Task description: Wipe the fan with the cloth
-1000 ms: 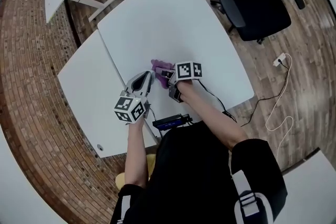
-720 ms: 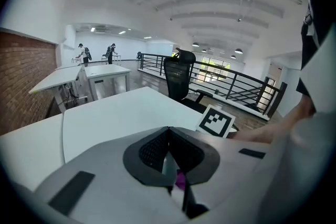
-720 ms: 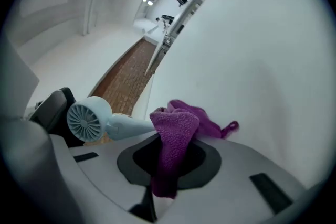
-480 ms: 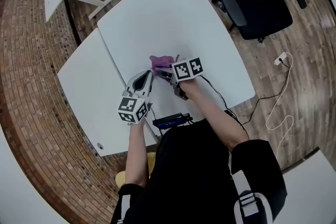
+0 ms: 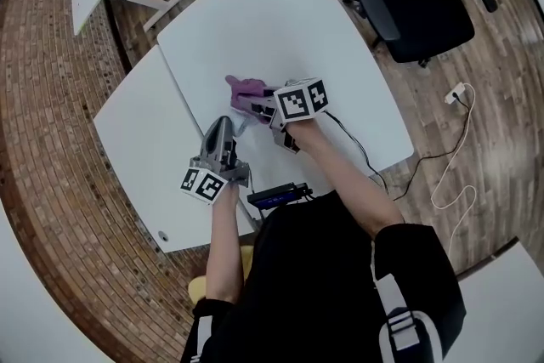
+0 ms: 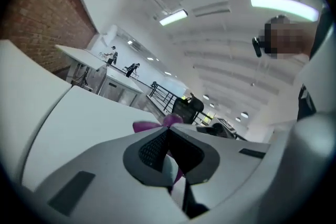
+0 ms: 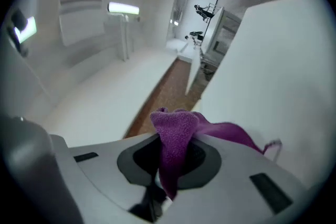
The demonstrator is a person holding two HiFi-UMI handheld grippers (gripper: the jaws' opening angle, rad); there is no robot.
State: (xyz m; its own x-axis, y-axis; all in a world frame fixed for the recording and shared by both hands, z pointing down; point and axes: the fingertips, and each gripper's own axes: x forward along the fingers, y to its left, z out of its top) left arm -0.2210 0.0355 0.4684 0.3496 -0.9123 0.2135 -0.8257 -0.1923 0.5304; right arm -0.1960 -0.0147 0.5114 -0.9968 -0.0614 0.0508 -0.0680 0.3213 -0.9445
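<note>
Right claw [image 5: 255, 106] has risen since earlier frame, carrying cloth [image 5: 242, 87] up and leftward in head view; left claw [image 5: 221, 125] has rolled over. White desk [image 5: 280, 13], two slabs butted together. Black office chair [image 5: 416, 0] beyond far corner. Right claw clamped on purple cloth (bunched fold pokes past jaws, tail trailing sideways) over desk middle. Left claw jaws together, near cloth.

left claw [image 6: 168, 132]: jaws together | purple cloth [image 6: 143, 126]: just past the tips | white table [image 6: 58, 123]: below
</note>
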